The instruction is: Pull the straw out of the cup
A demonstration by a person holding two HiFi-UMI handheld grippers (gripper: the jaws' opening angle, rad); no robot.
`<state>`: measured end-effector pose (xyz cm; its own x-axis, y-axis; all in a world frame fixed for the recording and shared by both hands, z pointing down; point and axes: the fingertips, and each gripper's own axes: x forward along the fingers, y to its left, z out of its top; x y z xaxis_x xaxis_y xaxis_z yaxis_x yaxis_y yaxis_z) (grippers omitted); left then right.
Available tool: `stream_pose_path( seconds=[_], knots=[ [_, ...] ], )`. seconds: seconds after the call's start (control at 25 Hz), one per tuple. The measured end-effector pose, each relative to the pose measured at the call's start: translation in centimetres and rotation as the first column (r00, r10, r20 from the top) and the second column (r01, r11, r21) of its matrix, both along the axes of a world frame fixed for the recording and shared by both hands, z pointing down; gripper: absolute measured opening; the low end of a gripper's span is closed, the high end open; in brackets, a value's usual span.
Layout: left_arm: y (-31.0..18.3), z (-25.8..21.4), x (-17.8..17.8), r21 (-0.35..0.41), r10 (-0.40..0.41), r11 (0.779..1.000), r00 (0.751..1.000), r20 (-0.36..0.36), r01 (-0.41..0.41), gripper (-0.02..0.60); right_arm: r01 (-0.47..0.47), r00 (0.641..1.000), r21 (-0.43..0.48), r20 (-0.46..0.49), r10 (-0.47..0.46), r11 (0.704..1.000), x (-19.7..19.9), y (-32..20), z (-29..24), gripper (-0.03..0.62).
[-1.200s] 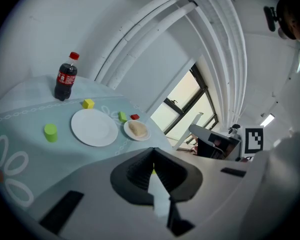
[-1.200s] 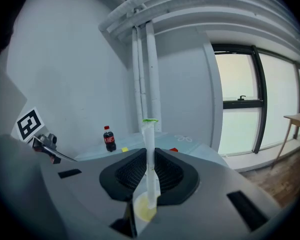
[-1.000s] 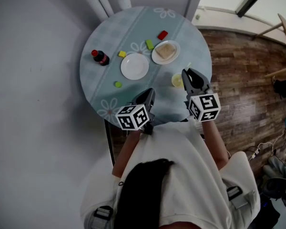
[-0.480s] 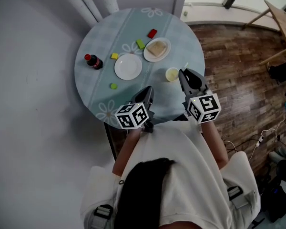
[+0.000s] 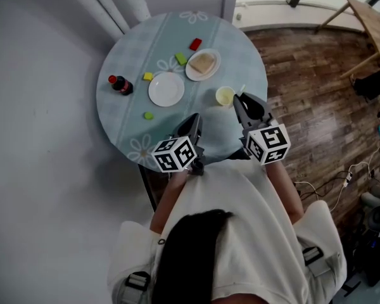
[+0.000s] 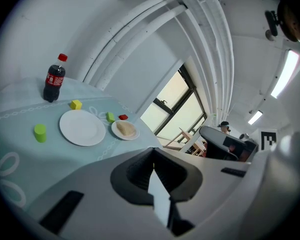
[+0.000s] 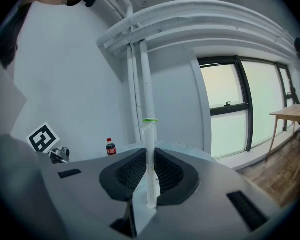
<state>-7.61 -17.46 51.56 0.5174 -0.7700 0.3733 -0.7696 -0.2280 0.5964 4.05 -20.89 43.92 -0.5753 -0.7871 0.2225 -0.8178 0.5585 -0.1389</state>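
A white straw (image 7: pixel 150 144) with a green top stands upright between the jaws of my right gripper (image 7: pixel 149 184), which is shut on it. The straw's lower end shows free between the pads. In the head view the right gripper (image 5: pixel 238 100) sits just right of the small yellow cup (image 5: pixel 225 96), and the straw (image 5: pixel 242 88) pokes up beside it, outside the cup. My left gripper (image 5: pixel 193 120) hovers over the near part of the round table (image 5: pixel 133 128). In its own view the left gripper (image 6: pixel 155 176) is shut with nothing in it.
A cola bottle (image 5: pixel 120 84) stands at the table's left. An empty white plate (image 5: pixel 166 88) and a plate with bread (image 5: pixel 202 64) lie further back. Small yellow (image 5: pixel 147 76), green (image 5: pixel 180 59) and red (image 5: pixel 195 44) blocks and a green peg (image 5: pixel 149 115) are scattered around. The table's right edge drops to wooden floor.
The right gripper with the straw has drawn back a little toward the person, relative to the cup. The left gripper has kept its place.
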Motion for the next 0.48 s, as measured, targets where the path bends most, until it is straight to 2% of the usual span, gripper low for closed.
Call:
stream_pose_path(
  seconds=[0.48],
  knots=[
    [0.6, -0.2, 0.7, 0.016, 0.025, 1.0, 1.0, 0.007, -0.025, 0.009, 0.022, 0.999, -0.027, -0.031, -0.023, 0.999, -1.1, 1.9, 1.0, 0.064]
  ],
)
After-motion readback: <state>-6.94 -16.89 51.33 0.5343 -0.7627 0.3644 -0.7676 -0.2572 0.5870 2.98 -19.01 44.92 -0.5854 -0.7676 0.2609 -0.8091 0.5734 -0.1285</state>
